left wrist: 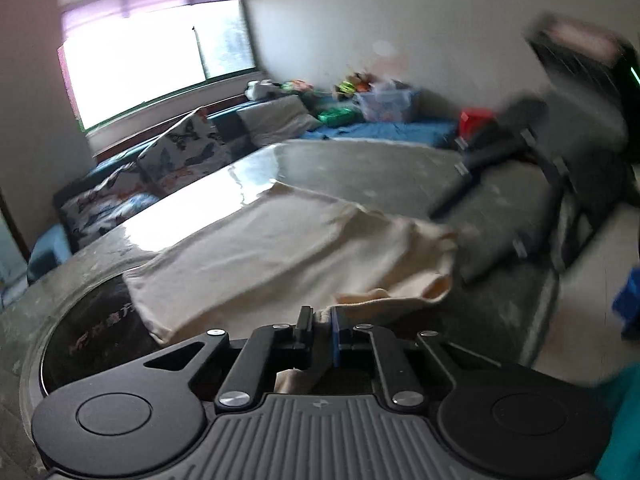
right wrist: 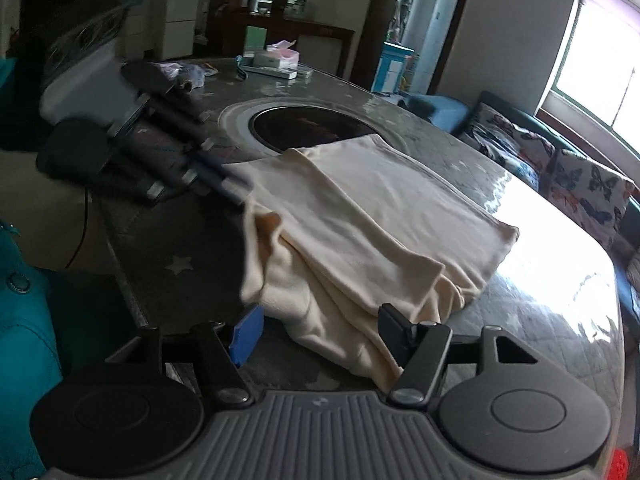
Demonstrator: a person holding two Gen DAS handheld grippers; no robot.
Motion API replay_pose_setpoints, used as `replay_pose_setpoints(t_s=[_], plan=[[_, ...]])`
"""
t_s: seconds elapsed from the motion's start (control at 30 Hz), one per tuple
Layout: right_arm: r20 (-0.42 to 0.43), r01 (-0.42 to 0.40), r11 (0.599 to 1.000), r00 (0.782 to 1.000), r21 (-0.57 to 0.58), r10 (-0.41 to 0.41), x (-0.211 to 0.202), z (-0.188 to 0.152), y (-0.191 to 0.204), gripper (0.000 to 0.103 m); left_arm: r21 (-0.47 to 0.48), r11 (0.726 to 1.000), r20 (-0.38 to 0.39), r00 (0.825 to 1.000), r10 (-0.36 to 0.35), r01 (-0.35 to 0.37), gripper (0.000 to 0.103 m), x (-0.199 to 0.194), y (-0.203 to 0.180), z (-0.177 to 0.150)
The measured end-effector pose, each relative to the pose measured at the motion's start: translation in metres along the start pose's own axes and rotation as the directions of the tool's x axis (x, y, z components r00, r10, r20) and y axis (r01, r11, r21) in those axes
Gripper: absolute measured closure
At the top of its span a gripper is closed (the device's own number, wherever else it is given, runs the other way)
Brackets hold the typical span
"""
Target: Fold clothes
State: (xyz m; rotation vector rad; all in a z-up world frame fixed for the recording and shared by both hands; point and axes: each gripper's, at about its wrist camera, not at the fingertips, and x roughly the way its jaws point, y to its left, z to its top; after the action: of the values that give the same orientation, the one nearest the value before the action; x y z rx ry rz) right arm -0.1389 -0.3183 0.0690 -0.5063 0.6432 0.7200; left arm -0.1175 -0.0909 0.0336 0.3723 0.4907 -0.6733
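Folding is under way on a cream garment (right wrist: pixel 372 216) spread across the grey desk (right wrist: pixel 168 248), its far hem lying over the dark round inset (right wrist: pixel 304 124) in the middle of the desk and its bunched near end toward the edge closest to the person. The left hand-held gripper (left wrist: pixel 321 320) is closed on a fold of that cream cloth, with fabric pinched between its pads and a bit showing behind them. The right hand-held gripper (right wrist: pixel 320 320) stands with jaws apart, the rumpled near corner of the garment lying between its fingers but not pressed by them.

By my reading, one side is secured and the other is not. The next move likely calls for the right jaws to close on the loose corner, matching the left hold, so both can lift the near end evenly and carry it over toward the far hem without dragging the layers askew.
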Motion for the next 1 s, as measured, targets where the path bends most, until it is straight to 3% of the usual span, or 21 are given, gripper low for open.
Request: replay_pose_setpoints(t_s=[0.2, 0.37, 0.47, 0.53, 0.8, 0.87, 0.93, 1.0], plan=[[0.026, 0.001, 0.998, 1.000, -0.060, 0.001, 0.019, 0.007, 0.003, 0.032, -0.111, 0.994, -0.016, 1.000, -0.008, 0.006, 0.094, 0.019, 0.034, 0.012], [0.010, 0.002, 1.000, 1.000, -0.028, -0.002, 0.043, 0.010, -0.007, 0.045, -0.119, 0.993, -0.039, 0.999, -0.031, 0.027, 0.089, 0.022, 0.035, 0.006], [-0.004, -0.015, 0.999, 1.000, 0.028, 0.015, 0.050, 0.011, -0.018, 0.067, -0.099, 0.995, -0.040, 0.999, -0.024, 0.020, 0.075, 0.013, 0.030, -0.003], [-0.005, -0.032, 0.997, 0.999, 0.072, 0.033, 0.050, 0.012, -0.026, 0.076, -0.067, 0.998, -0.039, 0.999, -0.019, 0.016, 0.057, 0.004, 0.023, -0.010], [0.013, -0.052, 0.987, 0.999, 0.151, 0.051, 0.046, 0.017, -0.038, 0.089, 0.114, 0.993, -0.079, 0.996, 0.032, -0.023, 0.055, 0.004, -0.001, -0.032], [0.020, -0.044, 0.986, 0.999, 0.161, 0.041, 0.045, 0.018, -0.037, 0.091, 0.127, 0.991, -0.082, 0.996, 0.044, -0.034, 0.059, 0.008, 0.000, -0.034], [0.029, -0.036, 0.985, 0.999, 0.167, 0.032, 0.042, 0.018, -0.035, 0.093, 0.117, 0.993, -0.080, 0.996, 0.043, -0.034, 0.087, 0.008, 0.003, -0.034], [0.041, -0.031, 0.985, 0.999, 0.172, 0.025, 0.038, 0.018, -0.033, 0.094, 0.086, 0.996, -0.078, 0.997, 0.028, -0.021, 0.095, 0.007, 0.009, -0.033]])
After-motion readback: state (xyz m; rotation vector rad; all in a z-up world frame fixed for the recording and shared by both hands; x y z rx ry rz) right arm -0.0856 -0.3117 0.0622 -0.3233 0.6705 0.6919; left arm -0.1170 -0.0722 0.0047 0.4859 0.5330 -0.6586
